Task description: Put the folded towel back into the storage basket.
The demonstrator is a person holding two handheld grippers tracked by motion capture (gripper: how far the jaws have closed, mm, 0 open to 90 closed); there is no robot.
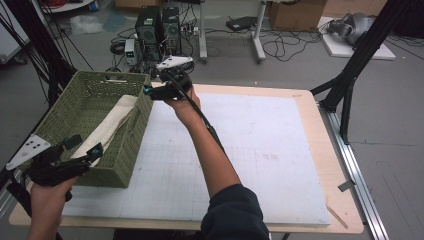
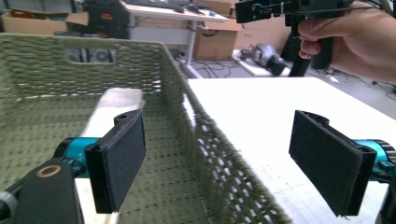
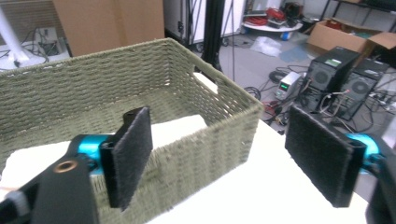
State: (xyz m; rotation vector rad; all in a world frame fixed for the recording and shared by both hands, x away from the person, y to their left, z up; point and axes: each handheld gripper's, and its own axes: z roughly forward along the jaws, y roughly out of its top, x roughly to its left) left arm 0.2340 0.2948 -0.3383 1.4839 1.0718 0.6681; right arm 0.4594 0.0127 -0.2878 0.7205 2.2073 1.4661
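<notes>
A green woven basket [image 1: 125, 150] stands on the left of the table and holds a folded cream cloth [image 1: 112, 122]. My left gripper [image 1: 84, 146] hovers open at the basket's near end. In the left gripper view its jaws [image 2: 219, 163] stand wide apart, with the basket's [image 2: 46, 70] right wall seen between them and the cloth [image 2: 116, 100] beyond the left jaw. My right gripper [image 1: 152, 90] is open at the basket's far right corner. In the right gripper view that corner of the basket [image 3: 93, 79] lies between the jaws [image 3: 224, 158], and the cloth [image 3: 177, 126] shows inside.
A white gridded mat [image 1: 250, 150] covers most of the wooden table. On the floor behind stand computer towers [image 1: 160, 27], cables, a white desk leg [image 1: 257, 35] and a cardboard box [image 1: 297, 15]. Black frame struts [image 1: 350, 85] rise at the right.
</notes>
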